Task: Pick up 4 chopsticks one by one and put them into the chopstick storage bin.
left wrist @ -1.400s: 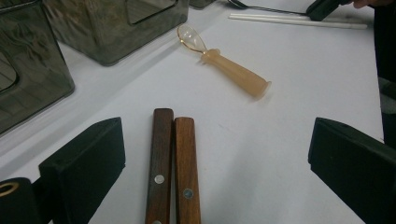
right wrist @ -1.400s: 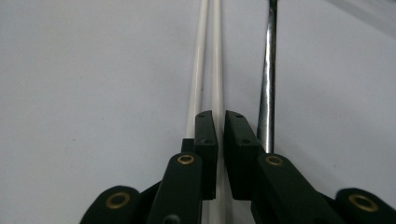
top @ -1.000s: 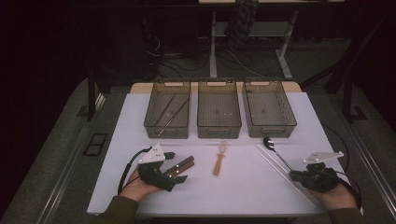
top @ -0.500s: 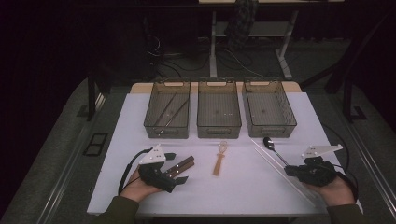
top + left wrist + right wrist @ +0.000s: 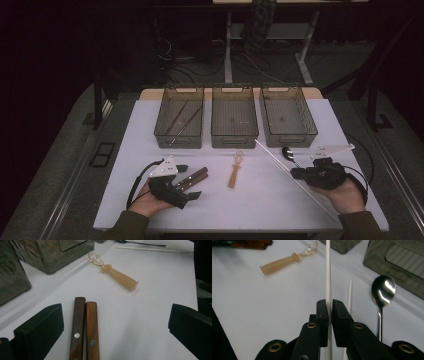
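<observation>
Since the earlier frame, the right gripper has been raised and shifted toward the table's middle, its jaws clamped on a thin white plastic stick, whose far end is lifted toward the clear mesh trays. A second white stick lies beside the steel spoon. The left gripper is held wide open around two wooden-handled utensils.
</observation>
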`<state>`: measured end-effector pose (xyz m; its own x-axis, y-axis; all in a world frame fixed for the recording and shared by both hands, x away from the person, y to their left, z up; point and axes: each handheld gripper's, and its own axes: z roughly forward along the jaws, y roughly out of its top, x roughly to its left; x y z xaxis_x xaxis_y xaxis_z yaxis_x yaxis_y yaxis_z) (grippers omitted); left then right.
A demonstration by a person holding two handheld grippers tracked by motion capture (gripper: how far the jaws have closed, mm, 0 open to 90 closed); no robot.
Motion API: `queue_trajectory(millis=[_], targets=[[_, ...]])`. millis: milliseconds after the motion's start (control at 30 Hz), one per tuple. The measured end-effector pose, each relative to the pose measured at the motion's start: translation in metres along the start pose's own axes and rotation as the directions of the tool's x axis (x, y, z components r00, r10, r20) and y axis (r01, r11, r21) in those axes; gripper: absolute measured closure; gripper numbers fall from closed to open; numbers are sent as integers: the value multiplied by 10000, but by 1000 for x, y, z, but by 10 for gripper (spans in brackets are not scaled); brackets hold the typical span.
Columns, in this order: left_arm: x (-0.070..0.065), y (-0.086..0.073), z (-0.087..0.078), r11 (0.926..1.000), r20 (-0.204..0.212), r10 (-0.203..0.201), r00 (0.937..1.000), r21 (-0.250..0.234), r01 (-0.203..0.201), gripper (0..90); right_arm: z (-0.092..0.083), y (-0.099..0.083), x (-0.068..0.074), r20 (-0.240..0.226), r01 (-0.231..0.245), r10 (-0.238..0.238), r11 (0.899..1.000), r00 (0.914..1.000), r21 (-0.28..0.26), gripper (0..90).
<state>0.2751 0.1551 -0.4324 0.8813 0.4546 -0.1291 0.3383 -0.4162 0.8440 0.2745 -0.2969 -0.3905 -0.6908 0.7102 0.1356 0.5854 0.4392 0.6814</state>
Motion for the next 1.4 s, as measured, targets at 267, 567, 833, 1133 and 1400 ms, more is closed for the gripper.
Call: queue_trajectory(millis=[267, 567, 833, 1133, 1400], targets=[[-2, 0, 2, 9999, 119, 134, 9998, -2, -134, 0, 15, 22, 13, -217, 261, -264, 9996, 9994, -128, 838], [-2, 0, 2, 9998, 140, 169, 9998, 78, -170, 0, 36, 49, 26, -441, 409, -429, 9981, 9981, -462, 838], [-2, 0, 2, 9998, 145, 168, 9998, 77, -169, 0, 56, 72, 35, -520, 549, -581, 9966, 9970, -612, 838], [-3, 0, 2, 9997, 130, 216, 9997, 58, -217, 0, 68, 96, 42, -594, 498, -555, 9943, 9967, -942, 838], [-3, 0, 3, 9997, 144, 229, 9996, 112, -230, 0, 86, 127, 49, -623, 478, -554, 9918, 9965, -1183, 838]])
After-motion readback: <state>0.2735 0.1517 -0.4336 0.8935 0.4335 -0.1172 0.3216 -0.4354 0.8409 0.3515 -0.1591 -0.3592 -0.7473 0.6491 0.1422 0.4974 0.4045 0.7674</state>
